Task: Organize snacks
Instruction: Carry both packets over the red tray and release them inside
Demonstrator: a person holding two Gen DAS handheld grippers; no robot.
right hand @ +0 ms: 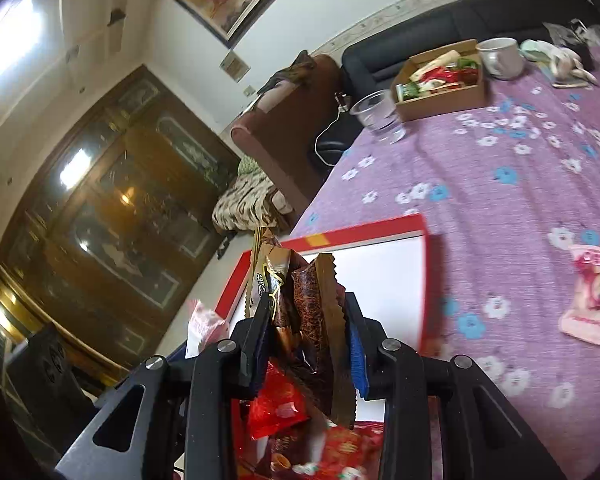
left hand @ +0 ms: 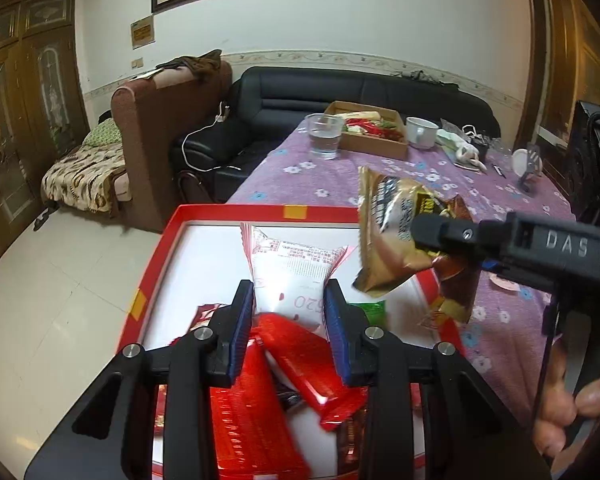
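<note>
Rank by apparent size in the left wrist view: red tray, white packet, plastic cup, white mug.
1. red tray
2. white packet, inflated by nearness
3. plastic cup
4. white mug

Cup and mug look close; order unsure.

A table (left hand: pixel 340 184) under a purple flowered cloth carries everything. At six o'clock, a red-rimmed tray (left hand: pixel 228 213) sits at the near edge. At twelve, a clear cup (left hand: pixel 323 136) stands just beside a cardboard box (left hand: pixel 374 145); a white mug (left hand: pixel 420 131) is at one. A pink packet (right hand: pixel 592 296) lies at three o'clock of the tray.
</note>
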